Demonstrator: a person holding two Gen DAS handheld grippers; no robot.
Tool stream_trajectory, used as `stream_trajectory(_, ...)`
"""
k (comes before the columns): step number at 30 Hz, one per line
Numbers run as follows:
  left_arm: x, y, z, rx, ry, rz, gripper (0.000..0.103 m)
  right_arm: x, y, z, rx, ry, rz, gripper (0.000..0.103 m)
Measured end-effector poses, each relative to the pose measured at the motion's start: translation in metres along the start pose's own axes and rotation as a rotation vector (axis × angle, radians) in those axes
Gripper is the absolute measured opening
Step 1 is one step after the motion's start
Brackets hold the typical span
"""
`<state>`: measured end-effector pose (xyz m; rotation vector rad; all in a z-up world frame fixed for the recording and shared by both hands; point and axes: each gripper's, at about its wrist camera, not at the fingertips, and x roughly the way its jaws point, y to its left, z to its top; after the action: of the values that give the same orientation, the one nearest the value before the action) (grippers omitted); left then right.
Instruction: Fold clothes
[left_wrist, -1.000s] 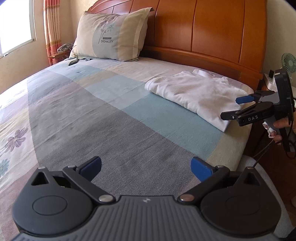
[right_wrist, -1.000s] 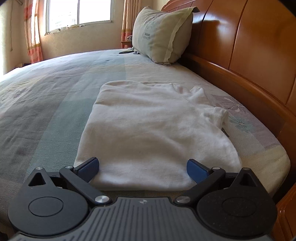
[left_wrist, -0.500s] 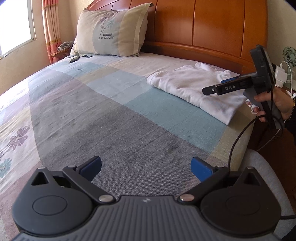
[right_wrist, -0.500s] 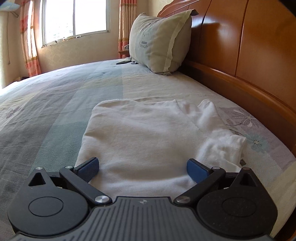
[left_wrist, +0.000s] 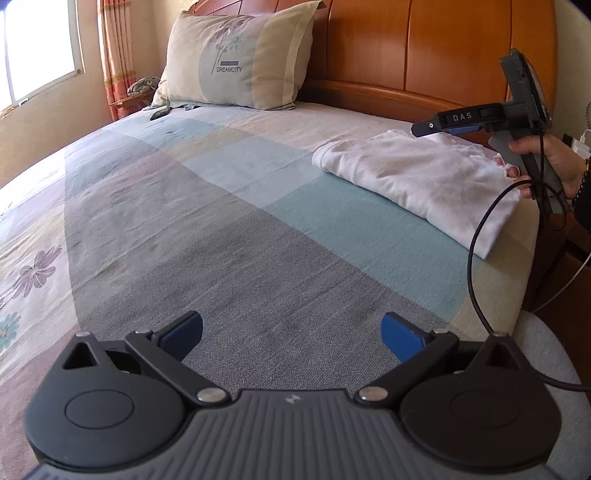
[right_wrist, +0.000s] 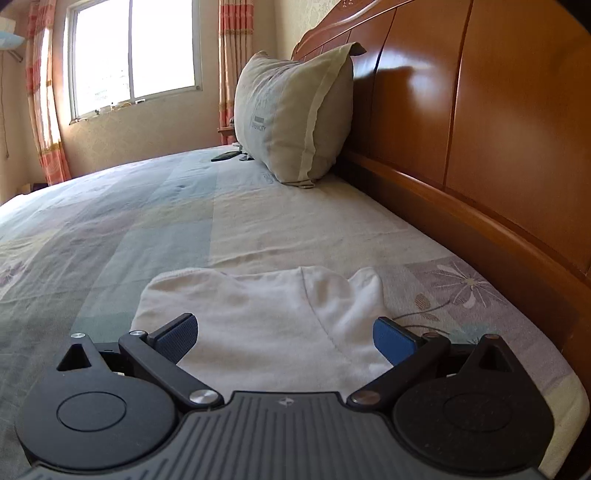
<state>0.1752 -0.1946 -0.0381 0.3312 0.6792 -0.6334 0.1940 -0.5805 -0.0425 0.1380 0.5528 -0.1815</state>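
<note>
Lying on the bed (left_wrist: 258, 229) near the headboard (right_wrist: 480, 155), the white shirt (left_wrist: 424, 177) is already folded up small and flat. It looks soft, light and floppy, so it will bend and slide if pulled by one side. A good place to hold it is a folded edge or a corner, with a grip on each side.

The right gripper (right_wrist: 286, 334) hangs over the shirt with its blue pads wide apart, holding nothing. The left gripper (left_wrist: 291, 332) is well apart from the shirt, over bare sheet, also wide open and empty.

The sheet has gray, blue and tan squares and some flowers. It looks a bit rough, so cloth may drag on it. A pillow (left_wrist: 236, 55) leans on the headboard, and a window (right_wrist: 136, 55) lets in bright light.
</note>
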Motion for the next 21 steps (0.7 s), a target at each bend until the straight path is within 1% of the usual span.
stream_trajectory(1,0.0,0.002,0.0,-0.004,-0.005,0.007,0.102,0.008,0.0,0.005,0.009,0.005,0.002,0.103)
stream_trajectory(2,-0.001,0.004,0.0,-0.009,-0.007,0.014,0.102,0.022,-0.001,0.007,0.017,0.033,-0.009,0.103)
stream_trajectory(4,-0.003,0.008,-0.001,-0.016,-0.005,0.016,0.102,0.049,-0.007,0.006,0.045,0.104,-0.052,0.103)
stream_trajectory(5,-0.004,0.01,-0.001,-0.02,-0.002,0.012,0.102,0.056,-0.011,0.004,0.065,0.118,-0.07,0.103)
stream_trajectory(6,-0.005,0.013,-0.002,-0.024,0.0,0.009,0.102,0.054,-0.014,0.004,0.085,0.112,-0.077,0.103)
stream_trajectory(9,-0.007,0.016,-0.003,-0.04,-0.003,0.0,0.102,0.031,-0.016,0.005,0.137,0.082,-0.07,0.103)
stream_trajectory(10,-0.007,0.015,-0.003,-0.045,-0.004,-0.002,0.102,0.022,-0.015,0.005,0.142,0.072,-0.061,0.103)
stream_trajectory(13,-0.013,0.012,-0.003,-0.05,-0.016,-0.019,0.102,-0.004,-0.004,0.0,0.103,0.049,-0.019,0.103)
stream_trajectory(15,-0.019,0.01,-0.003,-0.054,-0.027,-0.04,0.102,-0.007,-0.002,-0.008,0.072,0.074,-0.033,0.103)
stream_trajectory(17,-0.025,0.009,-0.002,-0.062,-0.033,-0.04,0.102,-0.005,-0.007,-0.017,0.085,0.119,-0.052,0.103)
stream_trajectory(21,-0.035,0.01,0.0,-0.085,-0.053,-0.032,0.102,-0.037,0.002,-0.016,0.129,0.084,-0.042,0.103)
